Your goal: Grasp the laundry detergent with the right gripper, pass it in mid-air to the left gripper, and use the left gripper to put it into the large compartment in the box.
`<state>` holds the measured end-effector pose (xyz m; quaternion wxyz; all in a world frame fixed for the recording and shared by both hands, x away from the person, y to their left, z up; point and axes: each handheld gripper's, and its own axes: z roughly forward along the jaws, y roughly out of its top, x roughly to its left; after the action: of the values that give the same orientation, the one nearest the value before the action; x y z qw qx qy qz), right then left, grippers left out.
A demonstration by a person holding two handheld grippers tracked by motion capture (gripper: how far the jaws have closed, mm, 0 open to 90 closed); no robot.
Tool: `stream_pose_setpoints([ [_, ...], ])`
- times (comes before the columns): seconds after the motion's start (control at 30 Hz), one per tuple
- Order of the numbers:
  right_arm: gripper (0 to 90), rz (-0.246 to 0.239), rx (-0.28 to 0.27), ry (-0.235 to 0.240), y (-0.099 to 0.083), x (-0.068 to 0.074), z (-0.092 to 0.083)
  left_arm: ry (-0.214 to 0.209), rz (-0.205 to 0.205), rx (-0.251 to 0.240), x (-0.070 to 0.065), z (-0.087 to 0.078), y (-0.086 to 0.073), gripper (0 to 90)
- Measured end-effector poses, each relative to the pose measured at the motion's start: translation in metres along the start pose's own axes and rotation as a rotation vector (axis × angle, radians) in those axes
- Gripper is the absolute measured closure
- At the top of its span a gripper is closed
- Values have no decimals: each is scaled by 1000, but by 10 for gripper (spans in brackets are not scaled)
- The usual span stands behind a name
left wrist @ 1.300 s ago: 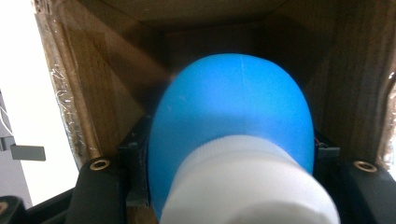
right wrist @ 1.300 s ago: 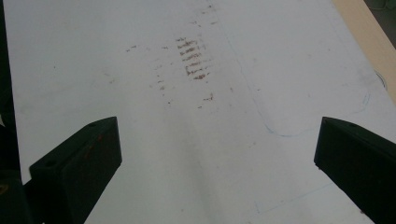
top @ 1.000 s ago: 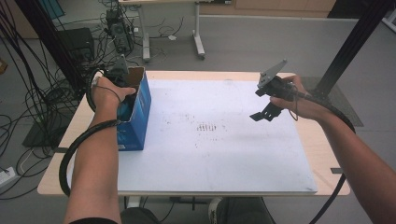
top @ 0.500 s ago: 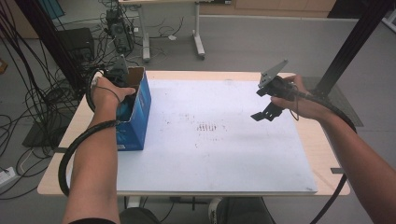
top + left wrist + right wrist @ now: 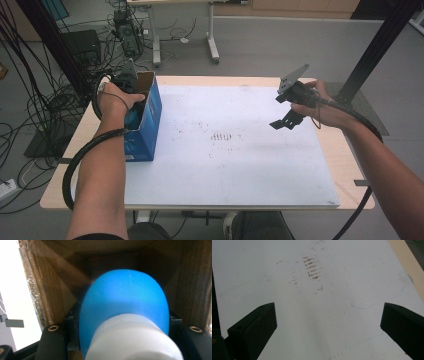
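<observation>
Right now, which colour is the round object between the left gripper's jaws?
Bright blue object with a white end, clearest in the left gripper view.

Overhead and right-tongs cameras share the white mat [image 5: 235, 150].

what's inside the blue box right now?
Inside the blue box: the left claw, shut on a blue object with a white end. Brown cardboard walls surround it. The box floor beneath is covered by the object.
</observation>
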<state>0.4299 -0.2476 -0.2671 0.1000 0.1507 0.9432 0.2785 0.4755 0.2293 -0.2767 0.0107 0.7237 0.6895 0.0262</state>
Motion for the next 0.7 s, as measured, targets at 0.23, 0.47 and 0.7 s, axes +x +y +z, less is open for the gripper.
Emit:
stream_pose_setpoints([
  [0.23,4,1,-1,1,0,1,0,-1,-1,-3,0,0,-1,368],
  [0.47,4,2,-3,1,-1,0,0,1,0,-2,-1,0,0,368],
  [0.7,4,3,0,-1,-2,0,-1,1,0,-5,0,1,-1,368],
])
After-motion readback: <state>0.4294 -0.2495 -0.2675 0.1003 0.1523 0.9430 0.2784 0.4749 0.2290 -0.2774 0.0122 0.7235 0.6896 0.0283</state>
